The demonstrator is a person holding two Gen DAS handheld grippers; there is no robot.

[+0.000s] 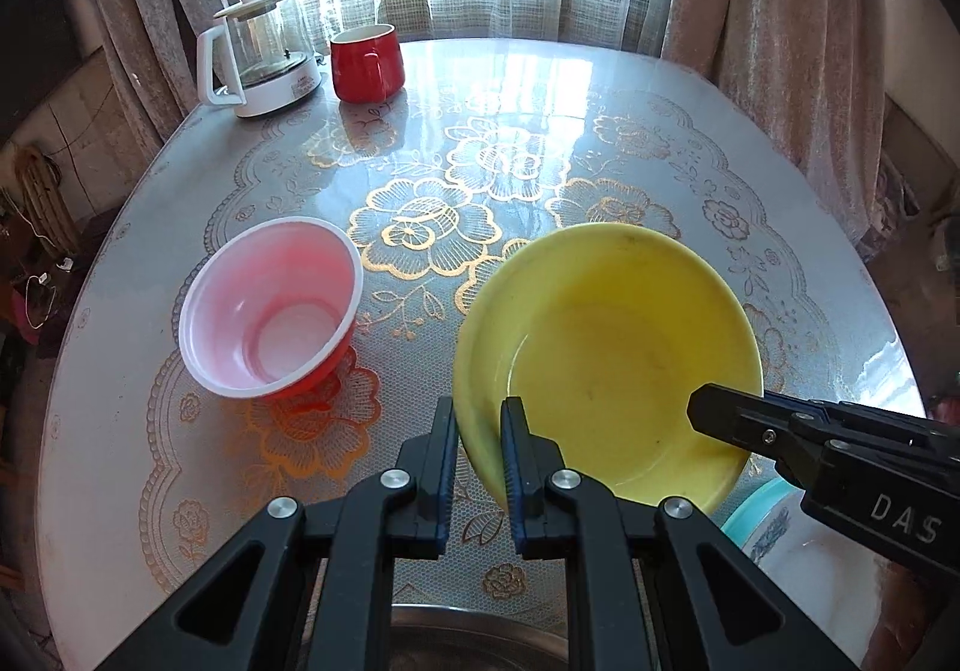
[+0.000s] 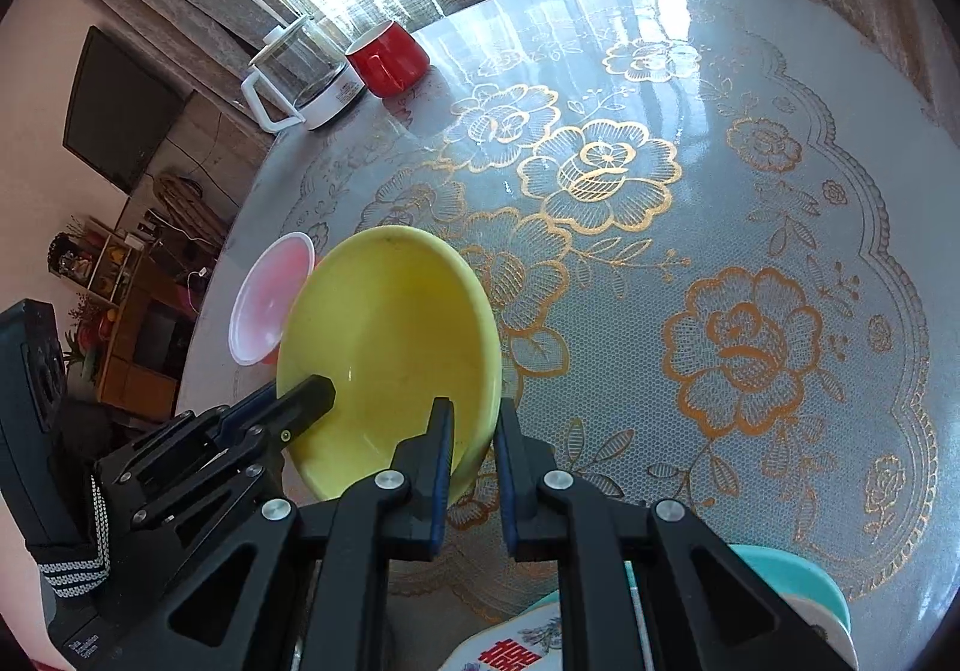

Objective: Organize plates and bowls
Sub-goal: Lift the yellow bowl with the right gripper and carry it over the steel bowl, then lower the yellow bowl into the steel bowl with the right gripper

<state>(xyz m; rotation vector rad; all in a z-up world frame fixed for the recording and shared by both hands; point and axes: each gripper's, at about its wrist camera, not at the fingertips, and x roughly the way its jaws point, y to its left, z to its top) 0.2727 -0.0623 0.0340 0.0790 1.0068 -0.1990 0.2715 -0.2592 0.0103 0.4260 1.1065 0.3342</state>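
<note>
A yellow bowl (image 1: 612, 347) hangs tilted a little above the table, held by both grippers. My left gripper (image 1: 478, 414) is shut on its left rim, which sits between the blue pads. My right gripper (image 1: 703, 406) reaches in from the right and clamps the opposite rim. The right wrist view shows the same bowl (image 2: 390, 335) with my right gripper (image 2: 474, 414) shut on its near rim and my left gripper (image 2: 317, 390) on the left side. A red plastic bowl with a white inside (image 1: 270, 305) (image 2: 270, 305) stands on the table to the left.
A teal-rimmed plate (image 1: 757, 510) (image 2: 798, 569) and a decorated plate (image 2: 516, 648) lie at the near edge. A metal dish (image 1: 480, 638) shows below my left gripper. A red mug (image 1: 366, 62) and a glass kettle (image 1: 264, 59) stand at the far left. The lace-patterned tabletop (image 2: 744, 347) spreads to the right.
</note>
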